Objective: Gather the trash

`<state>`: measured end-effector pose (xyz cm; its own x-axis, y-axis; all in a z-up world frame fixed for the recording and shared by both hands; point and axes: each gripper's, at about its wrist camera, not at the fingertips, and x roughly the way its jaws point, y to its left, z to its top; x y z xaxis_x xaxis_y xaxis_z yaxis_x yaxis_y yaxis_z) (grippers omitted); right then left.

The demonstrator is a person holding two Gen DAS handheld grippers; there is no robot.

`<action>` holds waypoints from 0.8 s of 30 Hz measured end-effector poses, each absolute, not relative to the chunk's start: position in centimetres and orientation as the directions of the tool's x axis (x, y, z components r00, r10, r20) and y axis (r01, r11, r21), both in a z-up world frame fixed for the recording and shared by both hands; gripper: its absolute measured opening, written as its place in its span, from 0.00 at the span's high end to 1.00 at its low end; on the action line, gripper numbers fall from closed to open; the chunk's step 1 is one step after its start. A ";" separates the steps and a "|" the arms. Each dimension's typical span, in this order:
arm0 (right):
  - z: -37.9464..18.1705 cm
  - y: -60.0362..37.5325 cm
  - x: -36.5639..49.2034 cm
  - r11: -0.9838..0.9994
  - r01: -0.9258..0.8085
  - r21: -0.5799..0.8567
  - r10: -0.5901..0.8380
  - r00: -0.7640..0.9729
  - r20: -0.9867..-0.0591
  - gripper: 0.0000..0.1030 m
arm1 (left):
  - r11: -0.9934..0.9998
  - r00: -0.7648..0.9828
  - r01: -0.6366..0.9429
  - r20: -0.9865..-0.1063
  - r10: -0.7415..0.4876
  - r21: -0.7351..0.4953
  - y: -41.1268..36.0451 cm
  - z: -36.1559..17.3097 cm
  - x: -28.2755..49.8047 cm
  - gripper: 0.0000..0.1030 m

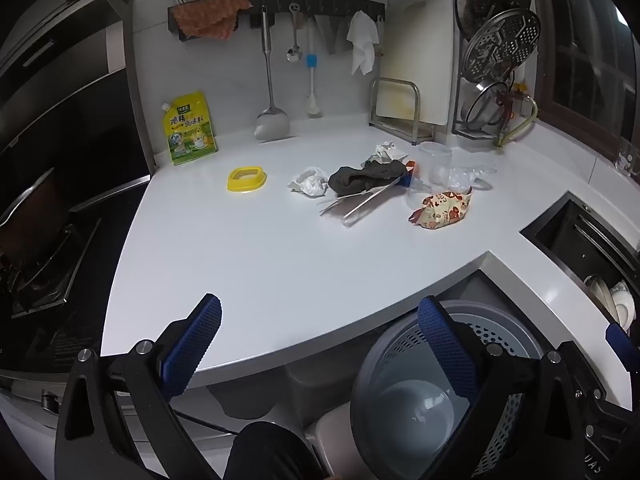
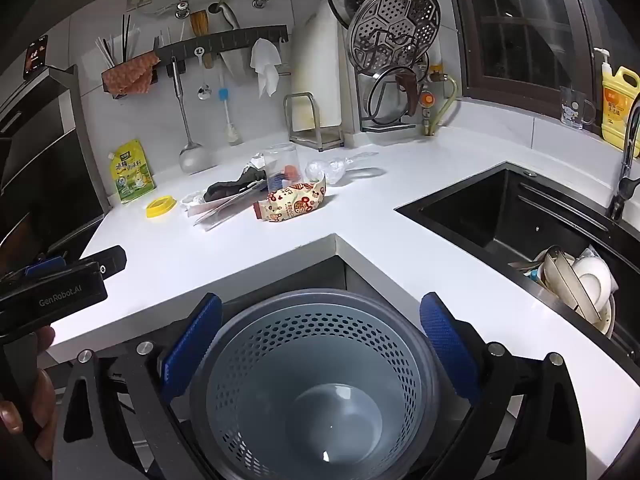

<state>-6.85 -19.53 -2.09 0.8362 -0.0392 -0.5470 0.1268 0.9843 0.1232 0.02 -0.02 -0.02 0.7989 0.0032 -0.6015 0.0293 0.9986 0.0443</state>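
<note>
While both jaws stand spread and empty, the snack wrapper lies on the counter beyond the bin.

The wastebasket stands on the floor below the inner corner of the countertop. On the countertop lie, from left to right, a seasoning pouch, a lid ring, a crumpled tissue, a cloth and a snack wrapper. The sink is at the right, with dishes in it.
</note>
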 end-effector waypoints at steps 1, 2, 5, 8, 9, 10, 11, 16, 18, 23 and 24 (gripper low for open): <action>-2.1 -19.5 -6.9 0.984 0.127 0.123 -0.041 0.838 -0.544 0.08 | 0.999 0.800 0.029 -0.601 0.003 0.043 0.0 0.0 0.0 0.06; -2.1 -19.6 -6.9 0.984 0.128 0.123 -0.041 0.838 -0.544 0.08 | 0.999 0.801 0.028 -0.599 0.004 0.044 0.0 0.0 0.0 0.06; -2.1 -19.6 -6.9 0.984 0.129 0.122 -0.041 0.837 -0.546 0.08 | 0.999 0.801 0.027 -0.598 0.004 0.043 -0.1 0.1 -0.1 0.06; -2.0 -19.6 -6.9 0.985 0.129 0.118 -0.044 0.836 -0.547 0.08 | 0.999 0.806 0.024 -0.592 0.008 0.046 -0.5 -0.3 -0.4 0.06; -2.0 -19.6 -6.9 0.985 0.128 0.118 -0.044 0.836 -0.546 0.08 | 0.999 0.807 0.024 -0.590 0.008 0.046 -0.5 -0.3 -0.5 0.06; -2.0 -19.6 -6.9 0.985 0.129 0.117 -0.044 0.836 -0.547 0.08 | 0.999 0.807 0.025 -0.590 0.006 0.045 -0.4 -0.2 -0.4 0.06; -2.0 -19.7 -6.9 0.984 0.128 0.120 -0.042 0.837 -0.546 0.08 | 0.999 0.808 0.025 -0.589 0.006 0.045 -0.5 -0.2 -0.6 0.06; -2.0 -19.6 -6.9 0.984 0.128 0.120 -0.042 0.837 -0.546 0.08 | 0.999 0.807 0.028 -0.591 0.001 0.041 -0.3 0.0 -0.5 0.06; -2.0 -19.6 -6.9 0.984 0.127 0.121 -0.041 0.837 -0.545 0.08 | 0.999 0.807 0.028 -0.590 0.002 0.041 -0.3 0.0 -0.5 0.06; -2.1 -19.7 -6.9 0.984 0.127 0.121 -0.041 0.837 -0.546 0.08 | 0.999 0.807 0.029 -0.591 0.001 0.041 -0.3 0.0 -0.5 0.06; -2.1 -19.7 -6.9 0.984 0.127 0.121 -0.041 0.837 -0.546 0.08 | 0.999 0.807 0.029 -0.591 0.001 0.042 -0.3 0.0 -0.5 0.06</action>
